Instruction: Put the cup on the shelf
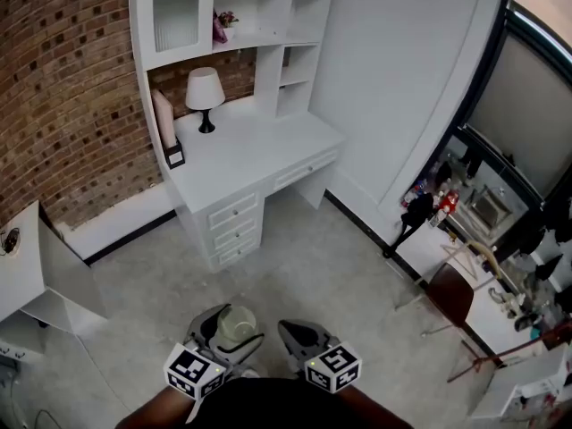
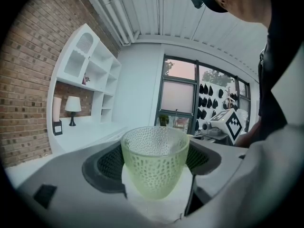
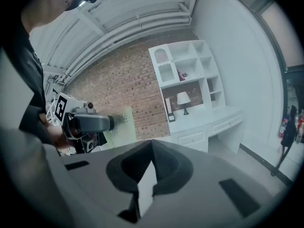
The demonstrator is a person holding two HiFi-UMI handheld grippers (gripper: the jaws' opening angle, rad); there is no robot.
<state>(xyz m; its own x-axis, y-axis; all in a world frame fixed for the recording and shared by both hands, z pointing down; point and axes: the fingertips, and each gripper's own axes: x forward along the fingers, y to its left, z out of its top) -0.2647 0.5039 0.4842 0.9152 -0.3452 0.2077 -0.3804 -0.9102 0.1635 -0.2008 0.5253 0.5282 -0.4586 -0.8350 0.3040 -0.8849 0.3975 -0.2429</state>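
Cup (image 2: 154,160): pale green, see-thru, dimpled all over. Left claw (image 1: 231,331) & right claw (image 1: 293,331): grey shells, black inner pads; left's pads show a fine mesh texture. Marker cubes (image 1: 194,371): white w/ black squares. Shelf unit (image 1: 268,25) & bench (image 1: 255,155): plain white. Lamp (image 1: 205,92): white shade, black stem. Wall (image 1: 63,79): red-brown brick, darker bricks scattered thru it, pale mortar. Floor (image 1: 313,257): grey, faintly speckled. Chair (image 1: 451,295): dark reddish brown. Flowers (image 1: 220,25): pink-purple. Window frame (image 2: 197,87): dark, sky behind pinkish.
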